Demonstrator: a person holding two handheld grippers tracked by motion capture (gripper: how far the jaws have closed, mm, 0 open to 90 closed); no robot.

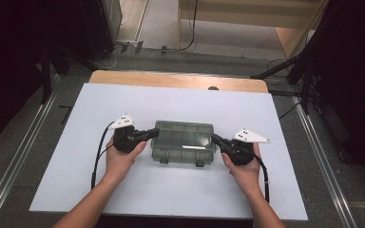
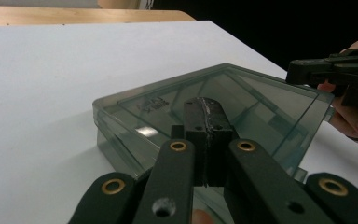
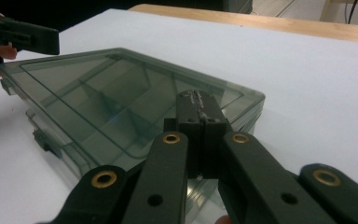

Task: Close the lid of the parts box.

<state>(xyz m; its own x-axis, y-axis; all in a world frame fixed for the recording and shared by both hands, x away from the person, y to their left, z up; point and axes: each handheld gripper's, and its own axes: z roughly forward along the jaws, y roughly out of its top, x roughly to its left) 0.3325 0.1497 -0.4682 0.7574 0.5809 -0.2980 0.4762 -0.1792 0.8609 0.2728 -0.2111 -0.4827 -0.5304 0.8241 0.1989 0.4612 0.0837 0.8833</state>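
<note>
1. A white table [image 1: 171, 190] with a wooden far edge stands on grey floor; dark surroundings.
2. A smoky clear compartment box [image 1: 184, 141] lies lid-shut mid-table; contents unclear.
3. The left claw [image 1: 153, 133] and right claw [image 1: 216, 139], both pressed together, flank the box's ends, tips over its lid.

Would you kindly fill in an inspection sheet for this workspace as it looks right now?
Surface: white tabletop, wooden edge at the far side.
Job's things: translucent grey compartment box, lid down, latches toward the person.
Clutter: nothing seen.
Grippers: left gripper shut, tip over the box's left end; right gripper shut, tip at the box's right end; contact cannot be told.
Cables: black cable trails from the left gripper; another from the right.
Surroundings: grey floor, metal rails on both sides, wooden furniture behind.
</note>
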